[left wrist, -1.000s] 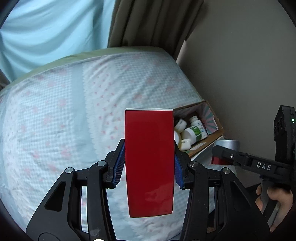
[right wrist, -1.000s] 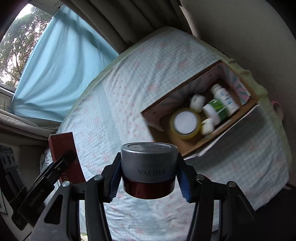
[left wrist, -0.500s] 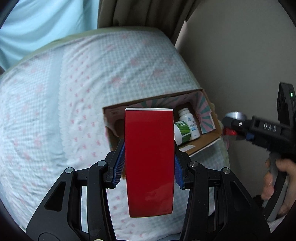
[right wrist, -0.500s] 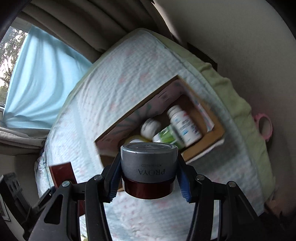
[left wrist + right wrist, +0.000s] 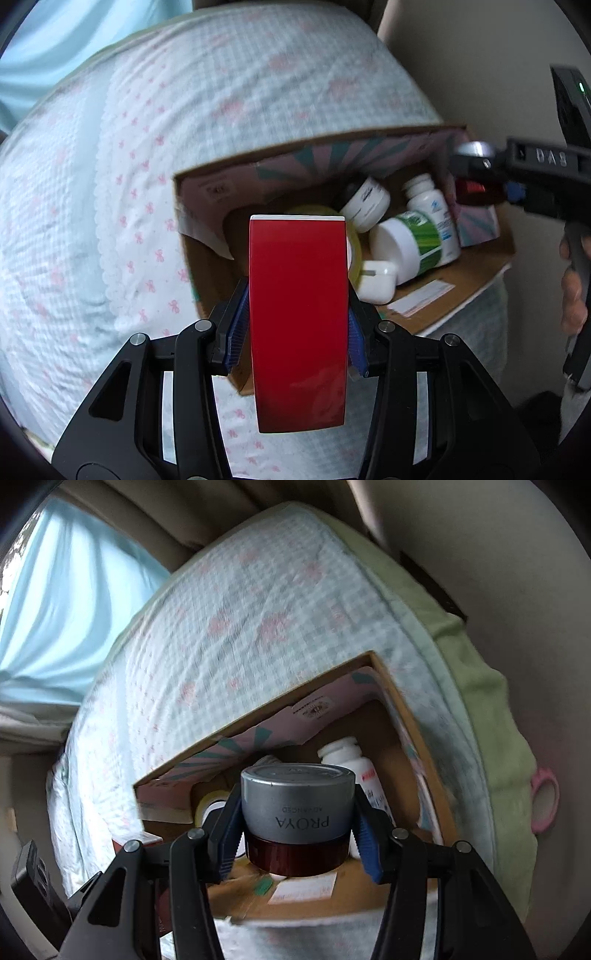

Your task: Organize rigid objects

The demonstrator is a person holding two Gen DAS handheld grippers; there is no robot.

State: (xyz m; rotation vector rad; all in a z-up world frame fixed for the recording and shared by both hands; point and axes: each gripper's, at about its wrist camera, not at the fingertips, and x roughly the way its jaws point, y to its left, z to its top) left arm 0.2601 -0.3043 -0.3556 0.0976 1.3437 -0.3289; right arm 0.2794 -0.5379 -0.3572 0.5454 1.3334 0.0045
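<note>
My left gripper (image 5: 297, 328) is shut on a tall red box (image 5: 298, 317) and holds it above the near left part of an open cardboard box (image 5: 332, 147). My right gripper (image 5: 297, 830) is shut on a grey-lidded dark red PROYA jar (image 5: 297, 805) over the same cardboard box (image 5: 391, 679). That jar also shows in the left wrist view (image 5: 476, 184) at the box's right end. Inside lie white bottles (image 5: 434, 206), a green-labelled bottle (image 5: 410, 243), a white earbud case (image 5: 378, 280) and a yellow tape roll (image 5: 354, 247).
The cardboard box sits on a bed with a checked pink-patterned cover (image 5: 110, 184) beside a beige wall (image 5: 498, 572). A blue curtain (image 5: 62, 602) hangs behind. A pink ring (image 5: 545, 805) lies at the bed's right edge. A hand (image 5: 572, 295) holds the right gripper.
Both grippers have moved closer to the cardboard box, which now looks much larger. The jar has come over the box's right end and the red box over its left part.
</note>
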